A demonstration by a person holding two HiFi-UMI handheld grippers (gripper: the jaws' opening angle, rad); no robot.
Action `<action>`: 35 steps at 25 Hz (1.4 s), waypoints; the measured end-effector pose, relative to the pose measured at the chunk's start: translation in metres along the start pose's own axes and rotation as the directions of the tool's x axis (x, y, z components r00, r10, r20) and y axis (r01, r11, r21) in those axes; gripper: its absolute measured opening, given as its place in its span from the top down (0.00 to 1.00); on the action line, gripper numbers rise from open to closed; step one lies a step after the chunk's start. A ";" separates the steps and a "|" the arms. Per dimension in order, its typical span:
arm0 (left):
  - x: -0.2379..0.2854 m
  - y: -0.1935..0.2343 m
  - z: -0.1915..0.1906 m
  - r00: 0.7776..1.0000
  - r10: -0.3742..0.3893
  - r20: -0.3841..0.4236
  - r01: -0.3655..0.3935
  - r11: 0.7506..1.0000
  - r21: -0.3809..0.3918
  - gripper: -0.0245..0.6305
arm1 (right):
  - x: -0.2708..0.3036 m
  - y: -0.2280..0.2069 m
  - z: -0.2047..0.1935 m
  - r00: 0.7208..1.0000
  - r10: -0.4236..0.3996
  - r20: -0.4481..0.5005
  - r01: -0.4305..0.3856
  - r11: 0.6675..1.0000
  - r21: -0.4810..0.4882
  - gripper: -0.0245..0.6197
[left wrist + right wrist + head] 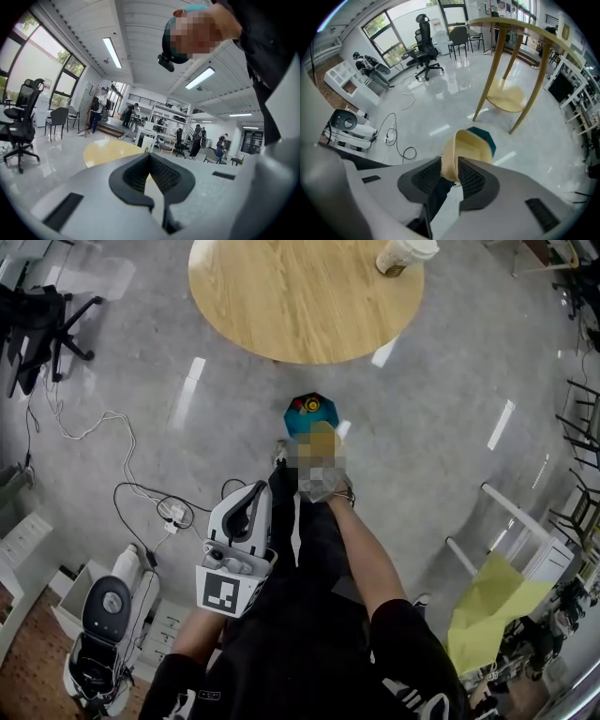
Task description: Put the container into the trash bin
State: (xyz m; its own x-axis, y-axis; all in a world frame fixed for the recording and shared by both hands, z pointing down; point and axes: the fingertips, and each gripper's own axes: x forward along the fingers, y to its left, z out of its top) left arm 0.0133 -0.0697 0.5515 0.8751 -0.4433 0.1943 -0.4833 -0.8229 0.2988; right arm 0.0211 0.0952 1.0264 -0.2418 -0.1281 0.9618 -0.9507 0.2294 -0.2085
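In the right gripper view a tan container [471, 145] hangs with its wall between the pads of my right gripper [450, 163], which is shut on it. Just beyond and below it stands a teal trash bin [486, 137] on the grey floor. In the head view the container [323, 439] shows past a mosaic patch that hides the right gripper, directly over the trash bin [310, 409]. My left gripper [255, 491] is held near my body at the left. Its jaws [150, 155] are shut with nothing between them and point out level into the room.
A round wooden table [305, 296] with a paper cup [403, 254] stands just beyond the bin; its legs [492, 70] rise behind it. Cables [141, 493] and a white machine [103, 615] lie left. A yellow sheet on a white frame [492, 601] is right.
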 end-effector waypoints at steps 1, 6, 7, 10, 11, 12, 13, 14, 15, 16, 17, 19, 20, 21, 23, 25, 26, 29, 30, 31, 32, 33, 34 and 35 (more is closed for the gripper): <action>-0.001 0.000 0.000 1.000 0.005 0.002 -0.005 1.000 0.003 0.96 | 0.000 -0.004 0.002 1.000 -0.012 -0.003 0.012 1.000 -0.002 0.73; -0.006 0.005 -0.010 0.999 0.031 -0.035 -0.031 1.000 0.005 0.96 | 0.004 -0.010 0.005 1.000 -0.005 -0.008 0.005 1.000 -0.005 0.73; -0.007 0.005 -0.012 0.998 0.038 -0.040 -0.038 0.999 0.003 0.96 | 0.003 -0.011 0.006 1.000 -0.006 -0.007 0.006 1.000 -0.009 0.73; -0.008 0.005 -0.013 0.998 0.047 -0.043 -0.047 0.999 0.000 0.96 | -0.003 -0.014 0.008 1.000 -0.007 0.007 0.007 1.000 -0.003 0.73; -0.008 0.004 -0.011 0.998 0.047 -0.036 -0.047 0.999 -0.001 0.96 | -0.008 -0.016 0.009 1.000 -0.012 0.014 0.012 1.000 0.004 0.74; -0.009 0.002 -0.008 0.999 0.047 -0.027 -0.047 0.999 -0.002 0.96 | -0.014 -0.018 0.009 1.000 -0.019 0.023 0.018 1.000 0.012 0.80; -0.010 0.000 -0.004 0.999 0.049 -0.022 -0.049 0.999 0.000 0.96 | -0.021 -0.020 0.011 0.999 -0.025 0.035 0.024 0.999 0.021 0.83; -0.012 -0.002 -0.002 0.998 0.053 -0.019 -0.053 0.999 0.004 0.96 | -0.029 -0.021 0.013 0.998 -0.031 0.048 0.029 0.999 0.031 0.85; -0.015 -0.003 0.001 0.998 0.058 -0.019 -0.058 0.998 0.010 0.96 | -0.038 -0.022 0.015 0.997 -0.037 0.062 0.035 0.999 0.040 0.86; -0.018 -0.004 0.003 0.998 0.063 -0.019 -0.063 0.998 0.016 0.96 | -0.046 -0.022 0.019 0.996 -0.043 0.078 0.040 0.998 0.048 0.87; -0.020 -0.004 0.007 0.998 0.067 -0.015 -0.067 0.998 0.020 0.96 | -0.056 -0.023 0.024 0.994 -0.049 0.096 0.044 0.997 0.057 0.88; -0.024 -0.008 0.017 0.998 0.069 -0.001 -0.069 0.997 0.026 0.96 | -0.083 -0.027 0.037 0.986 -0.066 0.152 0.056 0.996 0.073 0.89; -0.026 -0.011 0.023 0.998 0.068 0.011 -0.068 0.997 0.029 0.96 | -0.101 -0.030 0.047 0.979 -0.081 0.189 0.067 0.995 0.078 0.90; -0.028 -0.015 0.030 0.998 0.066 0.023 -0.066 0.997 0.033 0.96 | -0.121 -0.034 0.056 0.968 -0.098 0.230 0.081 0.993 0.082 0.90; -0.033 -0.024 0.044 0.997 0.063 0.047 -0.065 0.997 0.040 0.96 | -0.166 -0.042 0.074 0.940 -0.135 0.314 0.111 0.989 0.093 0.90; -0.039 -0.034 0.056 0.996 0.062 0.068 -0.065 0.997 0.044 0.96 | -0.216 -0.047 0.086 0.901 -0.171 0.398 0.137 0.984 0.114 0.91; -0.041 -0.040 0.062 0.995 0.061 0.079 -0.065 0.997 0.049 0.96 | -0.241 -0.049 0.091 0.878 -0.189 0.439 0.147 0.981 0.130 0.91; -0.047 -0.057 0.082 0.992 0.048 0.116 -0.057 0.996 0.075 0.96 | -0.313 -0.054 0.102 0.791 -0.234 0.565 0.145 0.969 0.198 0.91; -0.048 -0.061 0.089 0.990 0.044 0.130 -0.055 0.995 0.085 0.96 | -0.338 -0.054 0.106 0.762 -0.244 0.600 0.139 0.966 0.218 0.91; -0.049 -0.064 0.097 0.989 0.040 0.146 -0.054 0.994 0.094 0.96 | -0.362 -0.053 0.111 0.733 -0.254 0.631 0.136 0.964 0.230 0.91; -0.050 -0.065 0.105 0.986 0.036 0.160 -0.052 0.994 0.101 0.96 | -0.385 -0.052 0.116 0.701 -0.265 0.662 0.139 0.961 0.237 0.91; -0.051 -0.067 0.113 0.984 0.032 0.174 -0.050 0.993 0.106 0.96 | -0.407 -0.049 0.122 0.668 -0.274 0.691 0.144 0.960 0.242 0.91; -0.053 -0.068 0.119 0.982 0.028 0.185 -0.049 0.993 0.109 0.96 | -0.428 -0.046 0.126 0.636 -0.283 0.718 0.149 0.958 0.245 0.91; -0.056 -0.071 0.125 0.980 0.025 0.196 -0.047 0.993 0.110 0.96 | -0.450 -0.042 0.128 0.603 -0.290 0.743 0.154 0.956 0.249 0.91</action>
State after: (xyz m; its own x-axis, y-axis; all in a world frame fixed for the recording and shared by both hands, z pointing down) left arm 0.0020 -0.0310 0.4026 0.8510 -0.5250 0.0148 -0.5183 -0.8350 0.1849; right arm 0.1446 0.0202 0.5801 -0.0138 -0.8608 0.5088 -0.9946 -0.0404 -0.0954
